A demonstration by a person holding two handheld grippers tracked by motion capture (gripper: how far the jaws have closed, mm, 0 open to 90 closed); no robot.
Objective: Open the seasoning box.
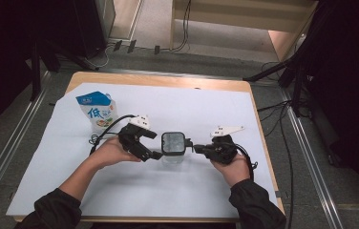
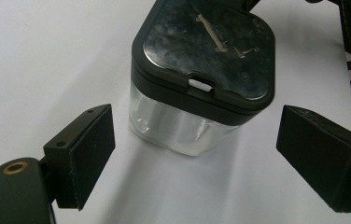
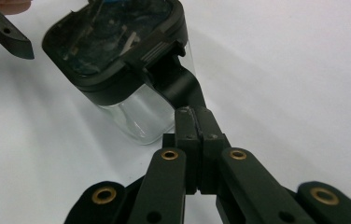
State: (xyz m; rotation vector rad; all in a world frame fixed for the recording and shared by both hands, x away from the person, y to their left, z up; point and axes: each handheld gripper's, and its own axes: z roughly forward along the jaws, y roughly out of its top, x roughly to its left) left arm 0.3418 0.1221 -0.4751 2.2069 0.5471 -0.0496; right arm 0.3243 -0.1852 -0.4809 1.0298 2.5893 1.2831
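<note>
A small clear container (image 1: 173, 149) stands upright near the middle of the white sheet (image 1: 120, 191) that covers the table (image 1: 158, 81), between the two hands. Its body is see-through plastic with rounded corners and nothing visible inside, and it throws a pale shadow on the sheet. A black, roughly square lid (image 2: 206, 51) with rounded corners sits on top; the glossy panel set into it mirrors the room, and a small pale catch (image 2: 200, 84) sits at the lid's edge on the side facing the left hand-held gripper. A black handle (image 3: 179, 84) juts from the lid's rim at about 3 o'clock in the high view. The right hand-held gripper (image 3: 195, 122) has its jaws pressed together on the end of that handle. The left hand-held gripper (image 2: 197, 156), at about 9 o'clock from the container, has its jaws spread wide to either side of the clear body without touching it. A blue and white pouch (image 1: 96, 110) stands at about 10 o'clock, well apart.
</note>
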